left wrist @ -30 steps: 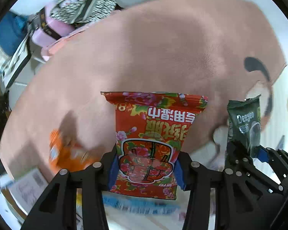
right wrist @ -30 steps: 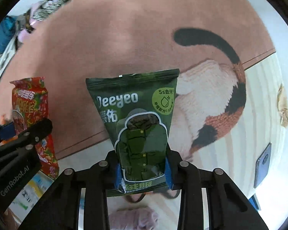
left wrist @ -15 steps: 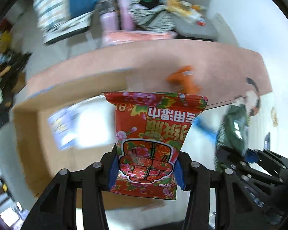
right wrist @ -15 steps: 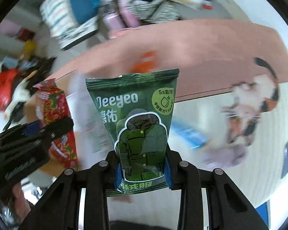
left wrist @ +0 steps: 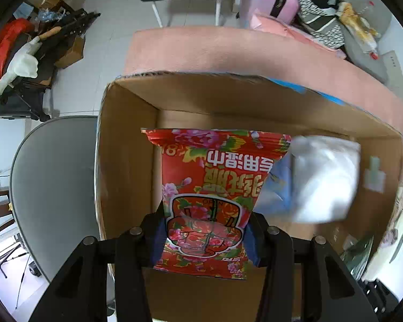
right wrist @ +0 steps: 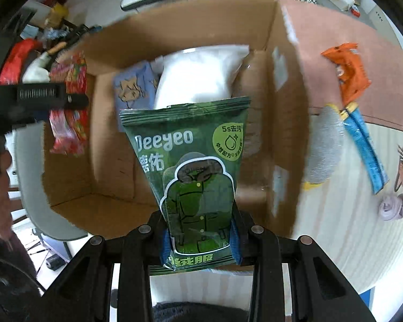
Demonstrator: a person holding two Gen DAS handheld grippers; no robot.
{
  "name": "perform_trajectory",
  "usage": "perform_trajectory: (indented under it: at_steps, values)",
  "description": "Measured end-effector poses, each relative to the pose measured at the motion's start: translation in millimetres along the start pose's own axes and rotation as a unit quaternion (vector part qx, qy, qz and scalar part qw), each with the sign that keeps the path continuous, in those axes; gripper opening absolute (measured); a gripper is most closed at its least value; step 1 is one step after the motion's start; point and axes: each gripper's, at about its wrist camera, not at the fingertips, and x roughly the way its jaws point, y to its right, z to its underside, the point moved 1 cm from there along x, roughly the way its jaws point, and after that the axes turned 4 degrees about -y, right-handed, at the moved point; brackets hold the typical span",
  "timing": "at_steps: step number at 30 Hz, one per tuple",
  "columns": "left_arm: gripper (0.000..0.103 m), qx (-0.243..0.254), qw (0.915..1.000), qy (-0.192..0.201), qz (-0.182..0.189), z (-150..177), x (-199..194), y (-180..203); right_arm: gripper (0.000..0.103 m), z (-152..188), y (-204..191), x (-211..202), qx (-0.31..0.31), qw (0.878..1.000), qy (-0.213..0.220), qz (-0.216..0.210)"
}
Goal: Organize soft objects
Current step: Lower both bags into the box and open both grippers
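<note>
Box [right wrist: 287, 61] as landmark. Inside it: white pack [right wrist: 198, 75] and blue pack [right wrist: 133, 88]. Left gripper [left wrist: 204, 237] clamps red pack [left wrist: 215, 187] above the box; right gripper [right wrist: 200, 241] clamps green pack [right wrist: 190, 166] likewise. Outside: orange pack [right wrist: 348, 72], blue stick [right wrist: 366, 153], unpacked.

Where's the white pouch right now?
The white pouch lies inside the cardboard box, right wrist view, centre top, beside a blue packet on its left.
</note>
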Motion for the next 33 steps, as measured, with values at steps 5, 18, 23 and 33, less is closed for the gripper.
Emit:
perform_trajectory:
  at_steps: [5,18,23,33]
  values:
    - [0.044,0.013,0.9993,-0.028,-0.023,-26,33,7,0.036,-10,-11,24,0.017,1.0,-0.018,0.014]
    - [0.046,0.028,0.9968,-0.073,-0.013,-46,62,16,0.038,-25,-25,45,0.009,0.998,-0.048,0.051]
    - [0.055,0.025,0.9972,-0.067,0.021,-41,44,9,0.085,-27,-28,54,0.001,0.998,-0.052,0.036]
    - [0.097,0.028,0.9985,-0.032,0.034,2,12,0,0.103,-20,-30,17,0.0,0.999,-0.023,0.042]
